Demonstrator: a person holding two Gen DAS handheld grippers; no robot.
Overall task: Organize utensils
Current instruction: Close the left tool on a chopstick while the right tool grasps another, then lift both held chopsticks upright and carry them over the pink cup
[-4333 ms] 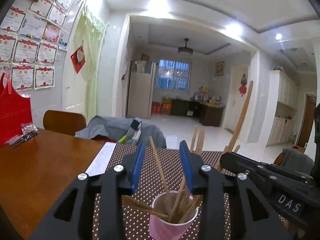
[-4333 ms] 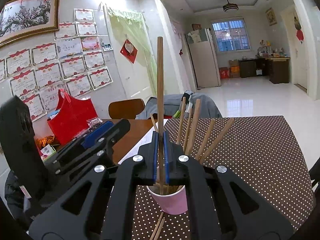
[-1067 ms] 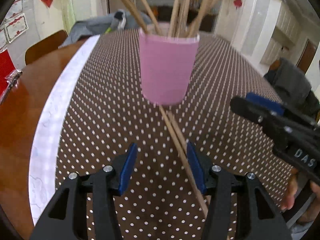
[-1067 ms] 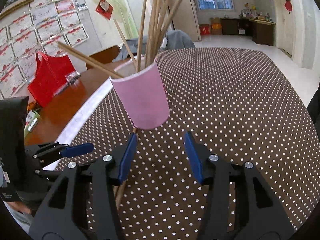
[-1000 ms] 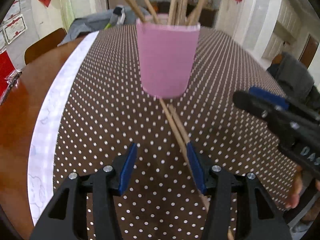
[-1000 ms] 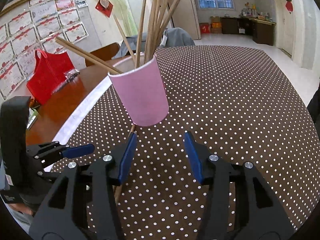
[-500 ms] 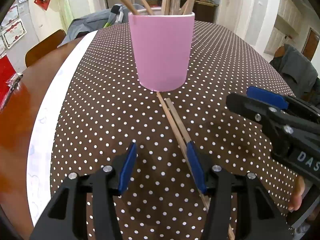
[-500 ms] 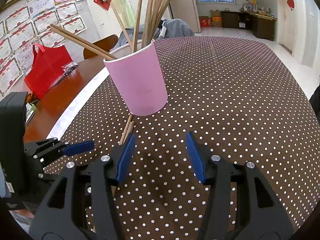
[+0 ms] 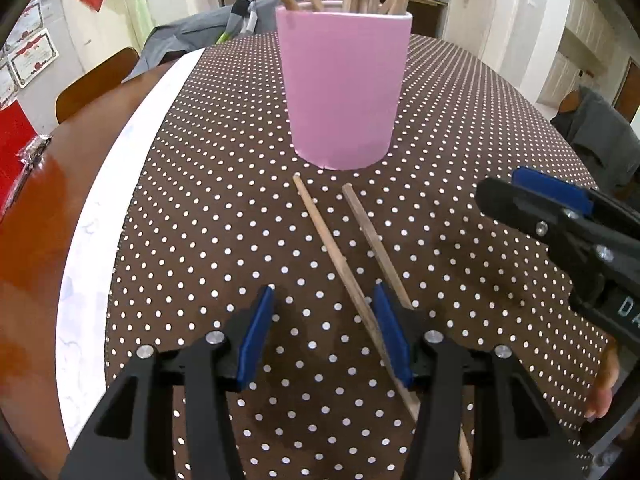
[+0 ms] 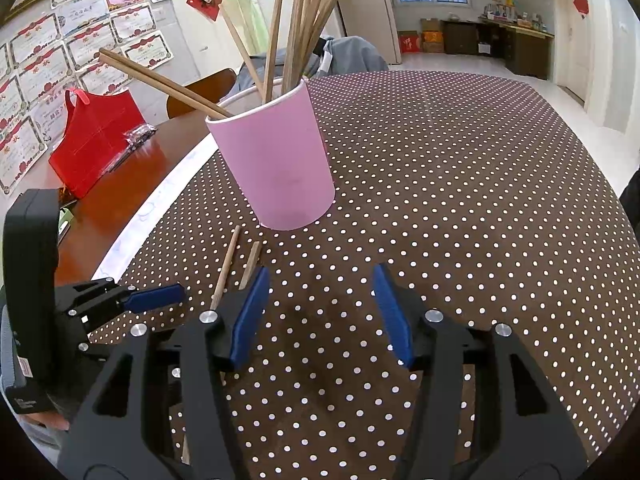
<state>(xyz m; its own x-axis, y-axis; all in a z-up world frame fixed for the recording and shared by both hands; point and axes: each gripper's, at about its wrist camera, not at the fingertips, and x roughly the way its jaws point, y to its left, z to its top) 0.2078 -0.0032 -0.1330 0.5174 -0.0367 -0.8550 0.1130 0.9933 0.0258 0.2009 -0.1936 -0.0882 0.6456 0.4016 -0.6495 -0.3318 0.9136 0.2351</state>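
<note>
A pink cup (image 9: 344, 92) (image 10: 276, 164) stands upright on the brown dotted tablecloth (image 9: 224, 208) and holds several wooden chopsticks (image 10: 296, 20). Two loose chopsticks (image 9: 340, 256) (image 10: 226, 266) lie flat on the cloth just in front of the cup. My left gripper (image 9: 324, 312) is open and empty, low over the cloth, with one loose chopstick running under its right finger. My right gripper (image 10: 320, 292) is open and empty, in front of the cup and to the right of the loose chopsticks. Each gripper shows at the edge of the other's view.
A red bag (image 10: 96, 140) sits on the bare wooden table (image 10: 120, 184) to the left. A white strip (image 9: 96, 216) edges the cloth. A chair with grey clothing (image 9: 188, 36) stands behind the table.
Both grippers have pulled back from the cup and dropped lower, so the far ends of the two loose chopsticks now show in front of it. Earlier the right gripper held a chopstick over the cup; it is now empty.
</note>
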